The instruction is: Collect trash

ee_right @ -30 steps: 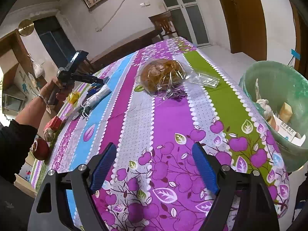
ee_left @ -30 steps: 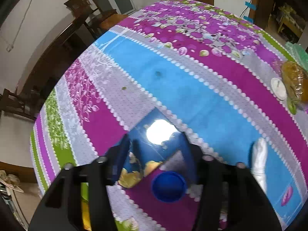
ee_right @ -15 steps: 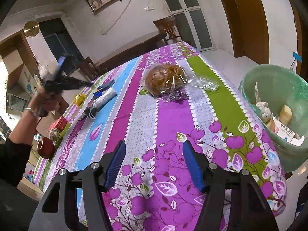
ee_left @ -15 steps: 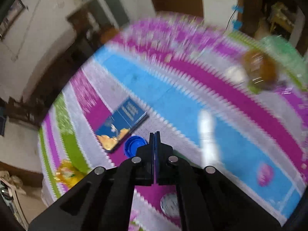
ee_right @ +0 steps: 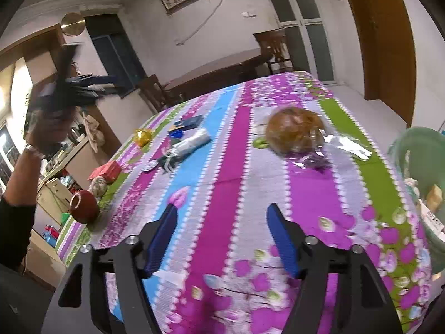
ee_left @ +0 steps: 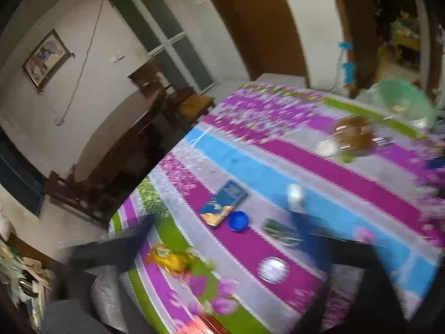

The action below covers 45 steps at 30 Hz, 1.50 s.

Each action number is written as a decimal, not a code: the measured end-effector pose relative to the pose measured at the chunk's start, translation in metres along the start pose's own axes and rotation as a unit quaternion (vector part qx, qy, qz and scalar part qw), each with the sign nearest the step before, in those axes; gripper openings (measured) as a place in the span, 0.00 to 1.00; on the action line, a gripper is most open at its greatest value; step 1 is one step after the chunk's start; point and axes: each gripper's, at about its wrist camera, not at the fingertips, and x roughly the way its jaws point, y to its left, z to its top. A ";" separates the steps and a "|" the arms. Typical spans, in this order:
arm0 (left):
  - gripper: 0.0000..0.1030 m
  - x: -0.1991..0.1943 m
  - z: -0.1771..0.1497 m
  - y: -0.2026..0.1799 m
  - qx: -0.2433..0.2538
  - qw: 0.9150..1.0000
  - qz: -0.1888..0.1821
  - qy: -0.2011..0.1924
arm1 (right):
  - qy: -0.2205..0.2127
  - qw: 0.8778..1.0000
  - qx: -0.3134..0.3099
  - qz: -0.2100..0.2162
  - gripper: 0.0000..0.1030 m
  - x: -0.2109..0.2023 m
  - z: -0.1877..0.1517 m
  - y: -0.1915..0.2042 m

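Note:
My left gripper [ee_left: 222,217] is raised above the table, blurred, its jaws opening wide with nothing between them. Below it lie a blue packet [ee_left: 224,207], a blue cap [ee_left: 237,221], a dark wrapper [ee_left: 281,231], a white roll [ee_left: 294,194] and a yellow wrapper [ee_left: 169,258]. In the right wrist view, the left gripper [ee_right: 83,83] shows high at the left in a hand. My right gripper [ee_right: 222,217] hovers over the near tablecloth, jaws opening, holding nothing. The green bin [ee_right: 417,161] with trash stands off the table's right edge.
A bagged bread loaf [ee_right: 294,133] and clear plastic wrap [ee_right: 350,144] lie right of centre. A red box [ee_right: 107,169] and brown pot [ee_right: 83,206] sit near the left edge. A round white lid [ee_left: 273,270] lies near the cap. A dark table and chairs stand behind.
The left gripper rose away from the blue packet and cap, shut on nothing, then opened wide. The right gripper narrowed, widened again, and shifted a little over the cloth.

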 end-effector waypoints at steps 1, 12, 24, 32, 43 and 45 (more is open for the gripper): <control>0.94 0.016 -0.001 0.004 -0.004 1.000 0.001 0.020 | 0.000 1.000 0.000 0.001 0.74 0.002 -0.001 0.003; 0.94 0.180 -0.007 0.046 -0.287 0.939 -0.014 0.191 | 0.028 0.999 0.022 -0.012 0.78 0.033 0.002 -0.011; 0.94 0.211 -0.008 0.028 -0.298 0.933 -0.029 0.198 | 0.028 0.999 0.022 0.003 0.86 0.043 0.004 -0.011; 0.95 0.234 -0.013 0.014 -0.294 0.928 -0.016 0.227 | 0.034 0.999 0.027 0.010 0.87 0.046 0.004 -0.014; 0.08 0.195 -0.003 0.015 -0.296 0.938 -0.011 0.182 | 0.029 0.999 -0.003 0.013 0.87 0.044 0.011 0.003; 0.04 0.178 -0.001 0.025 -0.315 0.935 -0.024 0.164 | 0.020 1.000 -0.020 0.012 0.87 0.042 0.020 0.012</control>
